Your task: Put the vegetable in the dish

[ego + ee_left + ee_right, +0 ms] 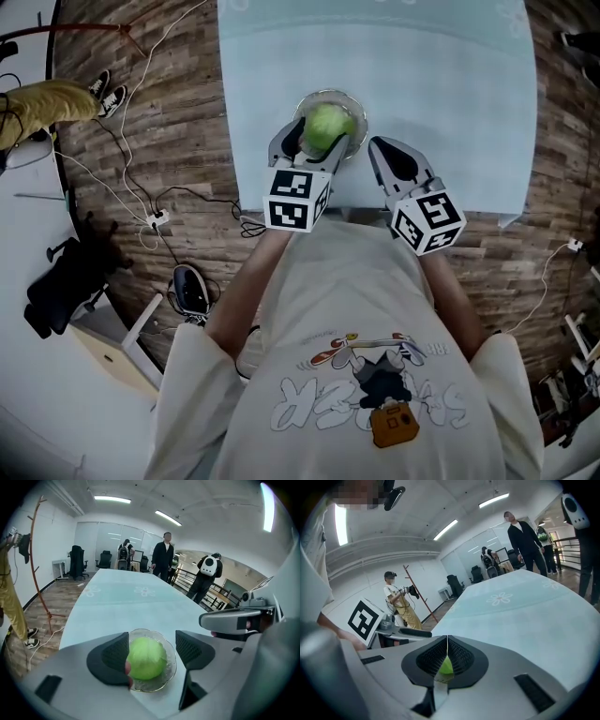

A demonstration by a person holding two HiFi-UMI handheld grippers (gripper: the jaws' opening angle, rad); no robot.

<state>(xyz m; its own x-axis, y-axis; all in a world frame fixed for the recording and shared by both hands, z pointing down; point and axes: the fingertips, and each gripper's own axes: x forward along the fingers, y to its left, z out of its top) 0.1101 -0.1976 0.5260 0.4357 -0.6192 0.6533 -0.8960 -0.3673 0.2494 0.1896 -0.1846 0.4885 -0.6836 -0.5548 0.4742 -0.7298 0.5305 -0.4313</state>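
In the head view, the vegetable, a round green ball with no long axis to line up on, sits in the glass dish near the middle of the table's near edge. Your left gripper straddles it from the near side, one jaw on either flank. Your right gripper lies just beside the dish toward the table's right edge with its jaws together, so the left is plainly the nearer tool. The only writing here is the print across your shirt, upside down to this camera and not surely readable; the cubes carry only square markers. In the left gripper view, the vegetable lies dead ahead between the jaws of the left gripper, resting in the dish. The left pad touches it while the right pad stands clear with a gap, so the jaws are apart and not clamped. In the right gripper view, the right gripper is closed on nothing. A sliver of the vegetable shows beyond the seam, off toward the table's near edge.
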